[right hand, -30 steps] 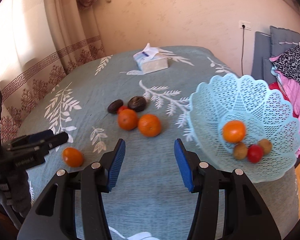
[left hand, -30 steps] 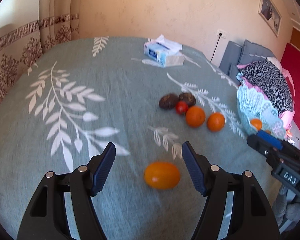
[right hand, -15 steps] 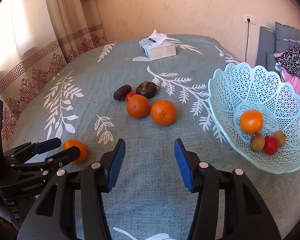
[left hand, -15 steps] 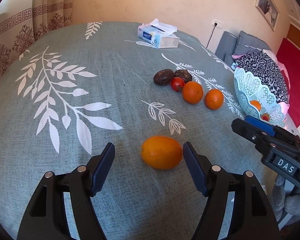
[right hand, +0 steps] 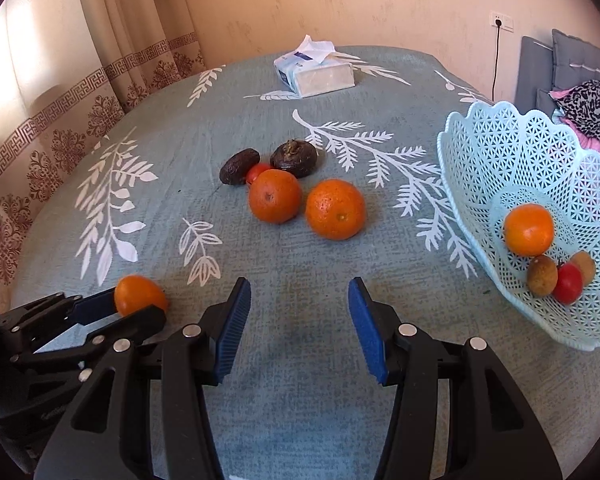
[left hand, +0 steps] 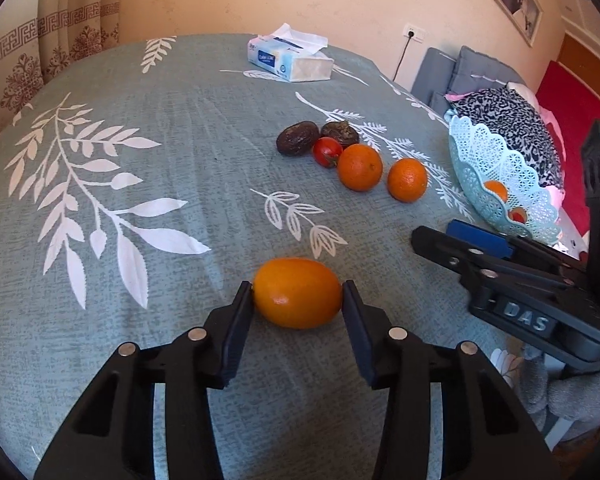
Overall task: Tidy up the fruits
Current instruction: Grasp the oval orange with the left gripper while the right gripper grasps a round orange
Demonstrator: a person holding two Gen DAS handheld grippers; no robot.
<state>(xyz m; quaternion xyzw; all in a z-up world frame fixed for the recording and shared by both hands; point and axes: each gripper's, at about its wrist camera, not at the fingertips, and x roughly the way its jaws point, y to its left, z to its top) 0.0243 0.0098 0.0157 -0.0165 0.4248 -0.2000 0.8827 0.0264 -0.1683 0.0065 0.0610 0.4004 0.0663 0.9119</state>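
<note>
1. Left gripper [left hand: 298, 298]: black two-finger tool with dark blue pads, jaws closing. An oval, glossy orange-yellow fruit [left hand: 297, 293] lies on the cloth between the pads; both pads touch its ends, so it reads as clamped. The fruit rests on the table surface.
2. The right wrist view confirms this: the left gripper [right hand: 140, 304] sits at lower left with the same oval fruit [right hand: 139, 294] between its fingers.
3. Right gripper [right hand: 299, 320]: jaws spread apart, nothing between the blue pads [right hand: 233, 328]; only bare cloth below. In the left wrist view it appears at the right edge [left hand: 452, 236], side-on.
4. Surface: grey-green tablecloth with white leaf print [right hand: 300, 360].
5. Loose fruit cluster, mid-table: two round oranges [right hand: 275, 196] [right hand: 335, 209] near each other; behind them a small red tomato [right hand: 257, 171], partly hidden by the left orange, flanked by two dark brown wrinkled fruits [right hand: 239, 166] [right hand: 293, 158].
6. Pale blue plastic lattice basket with scalloped rim [right hand: 500, 152], at the right of the table, tilted toward the camera. Contents: one orange [right hand: 529, 230], a red tomato [right hand: 568, 283], two small brownish fruits [right hand: 541, 275] [right hand: 585, 265] touching the tomato.
7. Far edge of table: white-and-blue soft pack of tissues [right hand: 316, 72], a sheet sticking out of the top.
8. Background: patterned beige curtain [right hand: 112, 60] at left.
</note>
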